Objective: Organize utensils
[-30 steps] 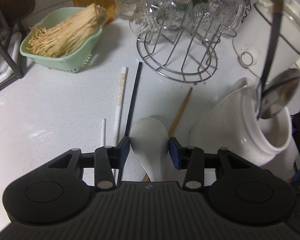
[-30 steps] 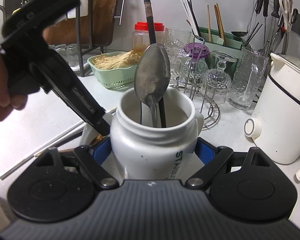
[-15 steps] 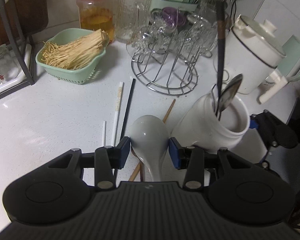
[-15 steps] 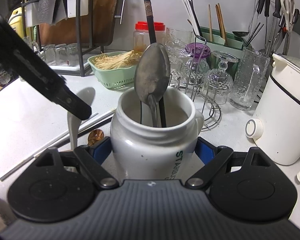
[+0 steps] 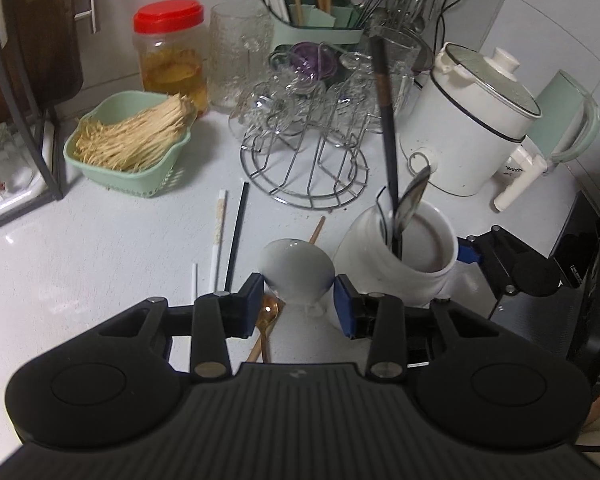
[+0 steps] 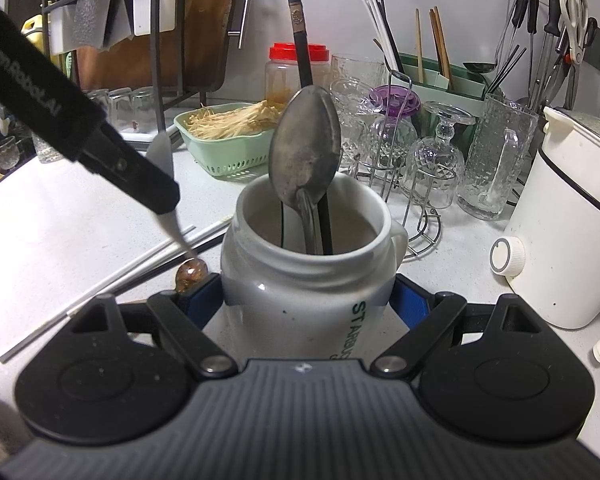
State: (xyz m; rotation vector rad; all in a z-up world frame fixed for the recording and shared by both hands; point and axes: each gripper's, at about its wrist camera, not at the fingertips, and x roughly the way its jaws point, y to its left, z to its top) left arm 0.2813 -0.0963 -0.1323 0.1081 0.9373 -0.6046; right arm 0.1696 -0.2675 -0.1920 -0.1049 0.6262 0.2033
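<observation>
**Mia:** What is the biggest thing here?

**Ben:** The white tabletop (image 5: 80, 248). Lots of stuff sits on it. Next biggest is the white jar (image 6: 304, 280). The right hand-held gripper (image 6: 306, 300) hugs it from both sides, so the jar cannot slide.

**Mia:** What is in the jar?

**Ben:** A metal spoon (image 6: 304, 152) and a black chopstick (image 6: 300, 40). They stand up inside it.

**Mia:** And the other hand-held gripper?

**Ben:** The left hand-held gripper (image 5: 299, 298) has a white soup spoon (image 5: 298, 272). The round bowl part sits between its blue pads, and the jaws are squeezing in on it. In the view from the right one, the spoon's thin handle hangs down toward the tabletop.

**Mia:** Where is the jar from that spoon?

**Ben:** In the left view, the jar's open mouth (image 5: 424, 240) is at about two o'clock from the spoon, very near. The left one is the nearer, since it has the spoon. I think the spoon must go over the rim, with the handle pointing down into the jar.

**Mia:** What is still lying down?

**Ben:** A white chopstick (image 5: 219, 236) and a black chopstick (image 5: 236, 236) at eleven o'clock from the spoon, both pointing toward twelve. A small gold spoon (image 5: 266, 316) lies just under the pads.
</observation>
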